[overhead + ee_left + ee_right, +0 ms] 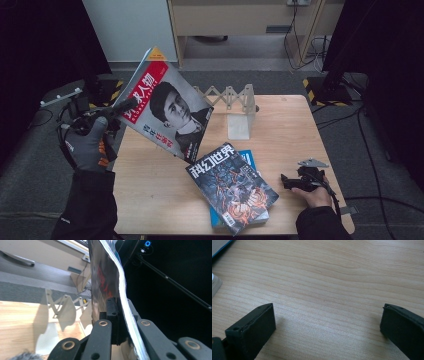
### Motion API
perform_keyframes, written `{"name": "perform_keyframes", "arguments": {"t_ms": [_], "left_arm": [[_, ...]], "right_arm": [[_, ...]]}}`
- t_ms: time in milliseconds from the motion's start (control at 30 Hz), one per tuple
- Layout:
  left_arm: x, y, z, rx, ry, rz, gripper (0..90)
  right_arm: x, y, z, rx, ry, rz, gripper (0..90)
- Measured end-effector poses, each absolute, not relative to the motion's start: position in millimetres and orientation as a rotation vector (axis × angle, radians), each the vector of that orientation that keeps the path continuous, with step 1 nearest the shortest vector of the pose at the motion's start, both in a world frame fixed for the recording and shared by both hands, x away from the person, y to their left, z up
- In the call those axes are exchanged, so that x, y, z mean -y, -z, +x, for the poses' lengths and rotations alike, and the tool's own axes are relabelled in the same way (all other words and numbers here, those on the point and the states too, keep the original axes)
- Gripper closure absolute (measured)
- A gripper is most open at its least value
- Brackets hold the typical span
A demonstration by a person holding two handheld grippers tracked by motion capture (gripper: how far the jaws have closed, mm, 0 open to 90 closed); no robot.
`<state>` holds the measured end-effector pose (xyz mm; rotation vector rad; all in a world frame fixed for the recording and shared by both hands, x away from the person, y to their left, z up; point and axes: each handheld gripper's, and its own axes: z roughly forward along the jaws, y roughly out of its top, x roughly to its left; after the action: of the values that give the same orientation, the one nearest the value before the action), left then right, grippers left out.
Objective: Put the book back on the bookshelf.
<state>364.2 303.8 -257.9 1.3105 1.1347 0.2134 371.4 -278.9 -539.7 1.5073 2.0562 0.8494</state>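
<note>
Magazine (pixel 110 277) clamped in left hand-held gripper (pixel 119 315)

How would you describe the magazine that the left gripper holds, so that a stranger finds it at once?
Start at the wooden table and look above its left edge, where the left gripper is shut on a magazine held tilted in the air. Its cover shows a red title block and a black-and-white portrait, while the dark magazine lies flat on a blue book.

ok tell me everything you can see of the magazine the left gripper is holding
The magazine is a thin glossy issue with a red masthead block and a black-and-white portrait on its cover. It is lifted off the table, tilted, with the cover facing the high camera. The left gripper is shut on its left edge; its pages bow slightly. Its lower corner hangs just above the stacked magazines.
</note>
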Motion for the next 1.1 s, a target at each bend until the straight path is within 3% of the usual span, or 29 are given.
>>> {"name": "perform_keyframes", "arguments": {"t_ms": [1100], "left_arm": [[-307,254,418,-1.287,-0.428,1.326,86.4]], "right_arm": [[279,540,371,-2.056,-0.849,1.507,0.3]]}}
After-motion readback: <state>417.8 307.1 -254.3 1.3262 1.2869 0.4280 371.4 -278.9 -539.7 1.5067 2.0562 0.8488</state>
